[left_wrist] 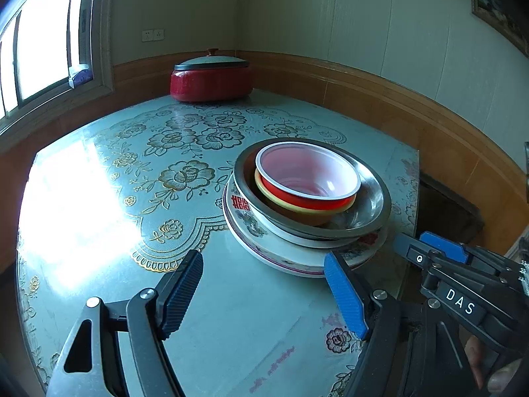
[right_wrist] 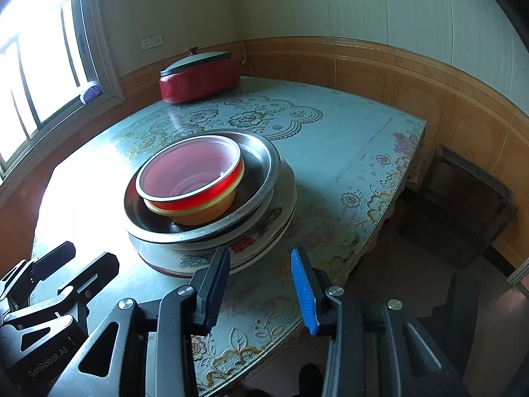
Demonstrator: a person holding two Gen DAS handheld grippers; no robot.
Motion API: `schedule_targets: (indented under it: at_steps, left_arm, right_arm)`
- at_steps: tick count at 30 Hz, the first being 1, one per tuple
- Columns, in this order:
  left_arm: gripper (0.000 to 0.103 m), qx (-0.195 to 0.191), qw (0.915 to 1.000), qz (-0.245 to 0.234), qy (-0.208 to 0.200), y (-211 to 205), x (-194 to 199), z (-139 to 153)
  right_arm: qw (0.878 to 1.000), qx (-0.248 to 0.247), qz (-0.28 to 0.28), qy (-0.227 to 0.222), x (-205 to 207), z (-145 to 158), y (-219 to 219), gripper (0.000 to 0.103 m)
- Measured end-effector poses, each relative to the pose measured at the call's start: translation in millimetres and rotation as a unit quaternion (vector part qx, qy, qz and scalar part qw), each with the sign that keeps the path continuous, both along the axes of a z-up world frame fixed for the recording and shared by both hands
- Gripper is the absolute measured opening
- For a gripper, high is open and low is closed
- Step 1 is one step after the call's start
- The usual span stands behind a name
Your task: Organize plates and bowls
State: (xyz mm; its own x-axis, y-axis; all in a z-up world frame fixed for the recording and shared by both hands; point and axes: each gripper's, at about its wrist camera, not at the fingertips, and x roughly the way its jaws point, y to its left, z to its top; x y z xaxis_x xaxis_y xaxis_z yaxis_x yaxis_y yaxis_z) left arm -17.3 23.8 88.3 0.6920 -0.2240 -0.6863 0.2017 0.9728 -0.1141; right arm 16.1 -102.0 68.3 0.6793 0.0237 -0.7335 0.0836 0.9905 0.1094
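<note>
Red plastic bowl (left_wrist: 307, 178) is sitting nested in a yellow bowl (left_wrist: 297, 210), both lying inside a metal basin (left_wrist: 370, 198) that is resting on stacked patterned plates (left_wrist: 264, 244), the whole pile standing on the flowered table (left_wrist: 132, 198) toward its three o'clock edge in the left wrist view. Left gripper (left_wrist: 263, 289) is hovering at the pile's six o'clock with its jaws spread wide and gripping nothing, its blue pad just beside the bottom plate's rim. Right gripper (right_wrist: 261, 292) is likewise hanging at the stack's five o'clock, jaws parted and empty, while a red lidded pot (left_wrist: 210, 77) is sitting at twelve o'clock by the wall.
</note>
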Motion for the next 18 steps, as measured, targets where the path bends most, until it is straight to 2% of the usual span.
schedule_targets:
  at_steps: [18]
  left_arm:
    - [0.08,-0.005,1.0,-0.004,-0.006,-1.1,-1.1,2.2]
  right_arm:
    - [1.0,-0.003,0.006,0.003,2.5,-1.0,2.0,0.039]
